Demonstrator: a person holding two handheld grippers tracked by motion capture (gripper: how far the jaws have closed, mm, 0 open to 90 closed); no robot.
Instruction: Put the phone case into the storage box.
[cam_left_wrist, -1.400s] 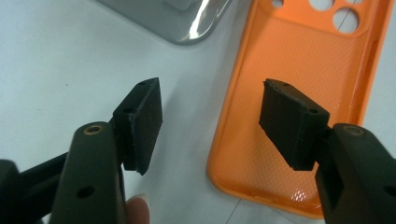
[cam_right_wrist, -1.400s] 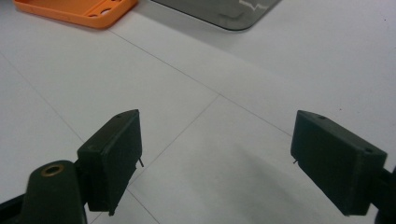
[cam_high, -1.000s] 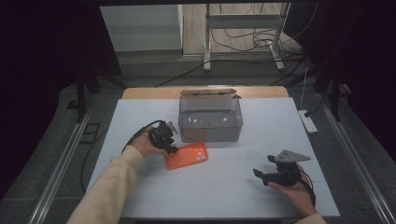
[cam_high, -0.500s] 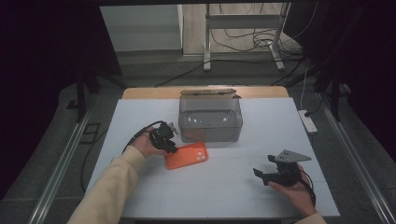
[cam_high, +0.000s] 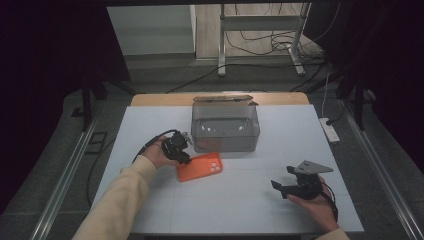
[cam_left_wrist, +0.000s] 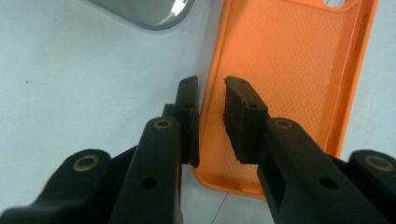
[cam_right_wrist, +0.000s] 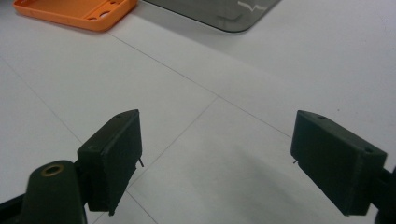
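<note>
Orange and thin-walled, the phone case (cam_high: 199, 167) lies hollow side up on the white table (cam_high: 240, 210), just in front of the grey plastic box (cam_high: 225, 128). It looks light, bendy and a little grippy, so a pinch on 1 side wall should hold, though the wall may flex. The left gripper (cam_left_wrist: 211, 119) has just been closing its jaws, 1 outside and 1 inside the long side wall; a slim gap is visible, so I judge it not yet clamped. The right gripper (cam_right_wrist: 215, 163) rests wide open over bare table, well apart from the case. Room lies free toward the person and to the right; the box blocks the far side.
</note>
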